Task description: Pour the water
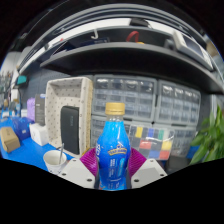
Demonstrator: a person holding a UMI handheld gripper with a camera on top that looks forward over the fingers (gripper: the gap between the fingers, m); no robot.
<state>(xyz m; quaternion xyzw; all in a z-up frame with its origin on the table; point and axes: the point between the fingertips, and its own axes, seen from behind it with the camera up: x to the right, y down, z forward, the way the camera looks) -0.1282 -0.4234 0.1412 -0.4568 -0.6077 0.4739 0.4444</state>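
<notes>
A blue plastic bottle [113,150] with an orange cap and a blue label stands upright between my fingers. My gripper [113,165] is shut on the bottle, with the magenta pads [90,160] pressing its sides. The bottle is lifted in front of the shelves, and its base is hidden below. A white cup [54,159] with a stick in it sits lower, to the left of the fingers. A clear plastic cup [160,140] stands to the right beyond the bottle.
A tall white woven box [68,113] stands at the left. Shelves with drawer bins [150,100] fill the background. Green plant leaves [210,135] reach in at the right. Blue items [12,132] lie at the far left.
</notes>
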